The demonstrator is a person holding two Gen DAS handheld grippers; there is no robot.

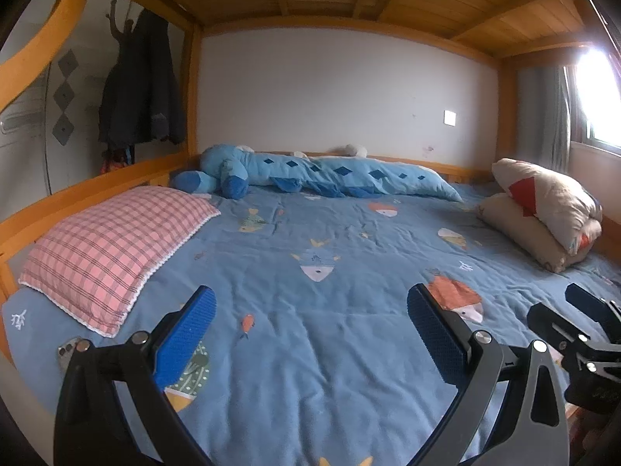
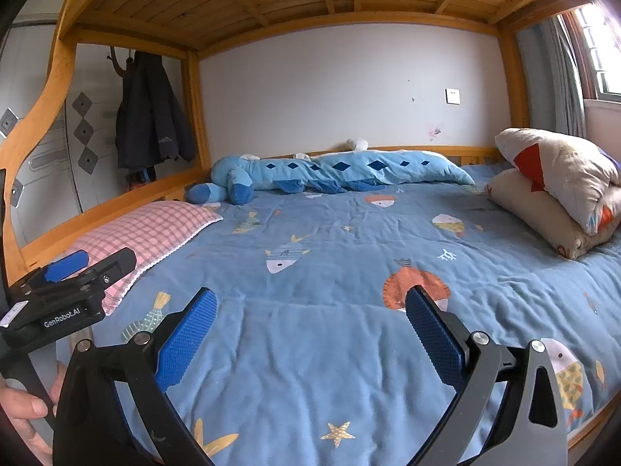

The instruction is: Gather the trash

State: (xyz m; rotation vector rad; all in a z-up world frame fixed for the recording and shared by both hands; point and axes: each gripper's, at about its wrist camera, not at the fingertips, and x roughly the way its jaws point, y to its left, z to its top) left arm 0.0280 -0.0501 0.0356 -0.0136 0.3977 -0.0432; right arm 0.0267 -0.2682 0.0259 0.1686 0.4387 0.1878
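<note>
Both hand-held grippers, left (image 1: 310,334) and right (image 2: 310,334), are hovering with jaws spread apart, gripping nothing, over the blue fish-print quilt (image 1: 330,369). At ten o'clock a pink checked pillow (image 1: 112,248) is lying; at twelve o'clock, a blue plush crocodile (image 2: 330,173). No trash is showing.

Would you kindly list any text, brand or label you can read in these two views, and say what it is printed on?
"GenRobot.AI": white lettering on the black body of the left gripper, seen in the right wrist view.
A white sticker on that body: too blurred to read.
Embossed marks on the right gripper: illegible.
</note>
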